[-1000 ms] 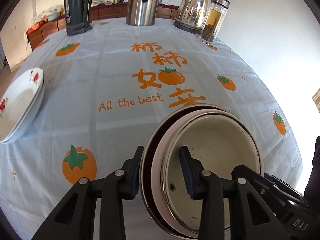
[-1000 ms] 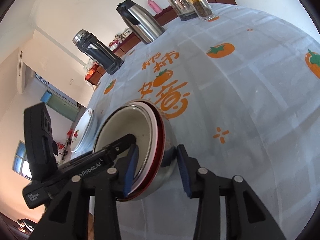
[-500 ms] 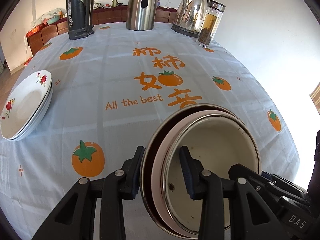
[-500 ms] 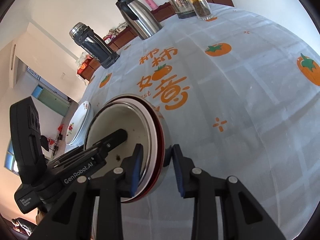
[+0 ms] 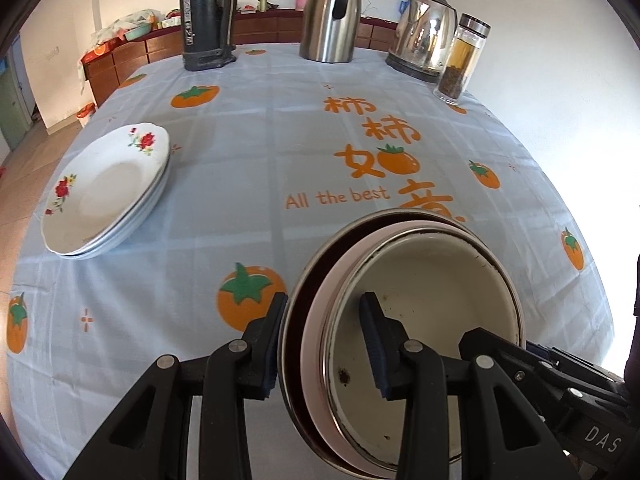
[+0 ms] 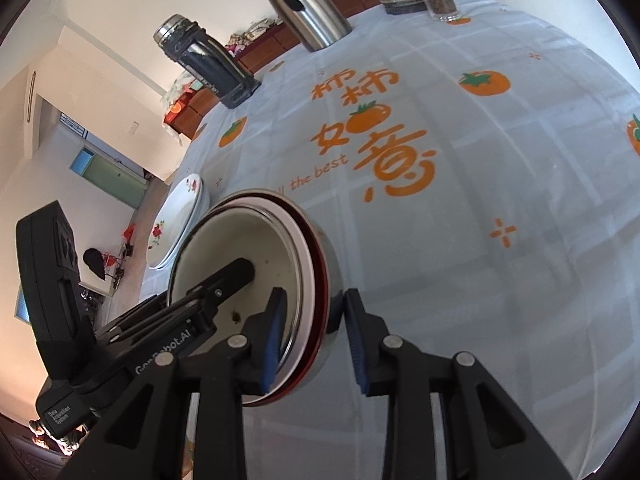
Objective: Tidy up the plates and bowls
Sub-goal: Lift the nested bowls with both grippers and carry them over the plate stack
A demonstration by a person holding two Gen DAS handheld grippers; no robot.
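Observation:
A nested stack of bowls [image 5: 432, 304], a cream enamel bowl inside a pink one inside a dark red steel one, is held above the tablecloth. My left gripper [image 5: 324, 344] is shut on the stack's left rim, one finger inside, one outside. My right gripper [image 6: 312, 344] is shut on the opposite rim of the bowl stack [image 6: 256, 264]. A stack of white flowered plates [image 5: 108, 188] sits on the table at the left; it also shows in the right wrist view [image 6: 176, 220].
At the table's far edge stand a dark thermos [image 5: 206, 16], a steel carafe [image 5: 332, 12], an electric kettle [image 5: 426, 36] and a glass tea jar [image 5: 462, 60]. The tablecloth [image 5: 280, 128] is pale blue with orange persimmons. A wooden cabinet [image 5: 132, 56] runs behind.
Both grippers have carried the bowl stack back and to the left, so more of the table and the plates show. The right gripper's fingers have closed tighter on the rim.

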